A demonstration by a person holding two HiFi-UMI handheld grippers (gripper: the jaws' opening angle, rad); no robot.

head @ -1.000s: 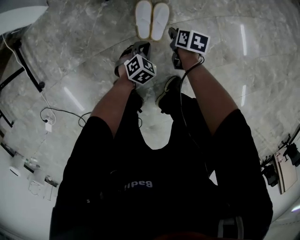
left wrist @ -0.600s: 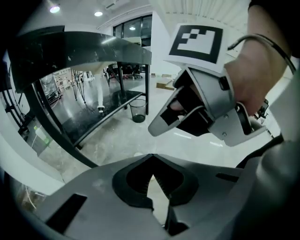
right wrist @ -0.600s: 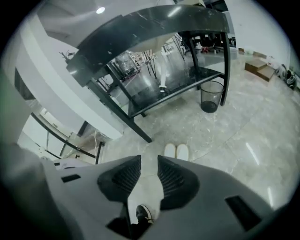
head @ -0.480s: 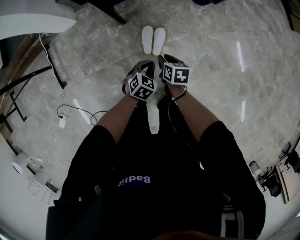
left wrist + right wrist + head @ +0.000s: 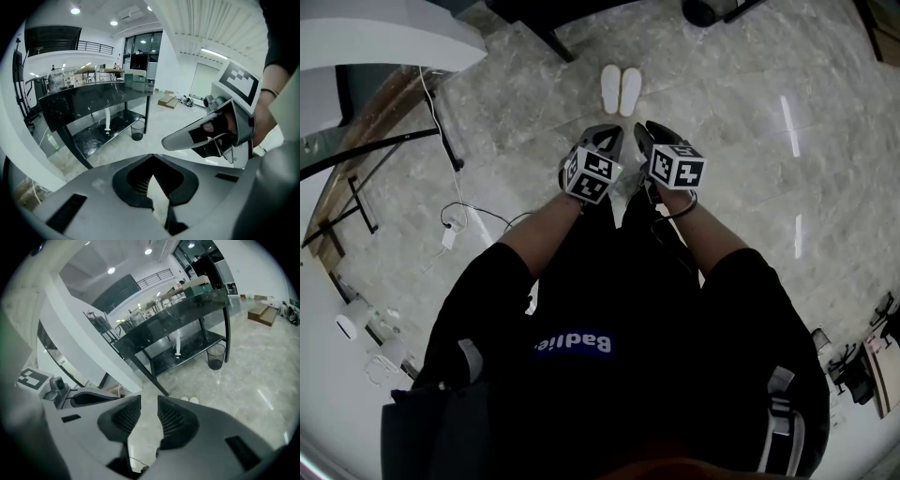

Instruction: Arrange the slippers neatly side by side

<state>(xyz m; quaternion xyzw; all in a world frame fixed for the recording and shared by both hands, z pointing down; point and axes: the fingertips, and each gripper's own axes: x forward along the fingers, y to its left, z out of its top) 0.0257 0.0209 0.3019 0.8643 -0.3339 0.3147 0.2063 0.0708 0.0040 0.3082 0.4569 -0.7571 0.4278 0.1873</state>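
- the pair of white slippers [image 5: 621, 91] lies on the marble floor [image 5: 750, 112], well ahead of the person. the two touch or nearly touch along their inner edges and point the same way, so by my reading the arranging is done or close to it.
- the left gripper [image 5: 151, 161] has its jaw tips met, with nothing held. it is up near the person's body and well back from the slippers.
- the right gripper [image 5: 149, 399] has its jaws parted by a narrow gap with only floor showing through, so it too is empty. it sits just beside the left gripper, equally far from the slippers.
- main risk: another reach down could nudge one slipper with a jaw, and on so glossy a floor it would likely skid out of line with its mate.
- the grippers are close together. bringing both down at once could knock them against each other and jolt whichever is nearer the slippers.
- a loose cable [image 5: 478, 220] trails on the floor, left of the slippers and nearer the person. a sideways step could snag it.
- beyond the slippers stands a black table [image 5: 187, 310] with a wastebasket [image 5: 215, 356] beside it. a slipper pushed forward could slide under that table.
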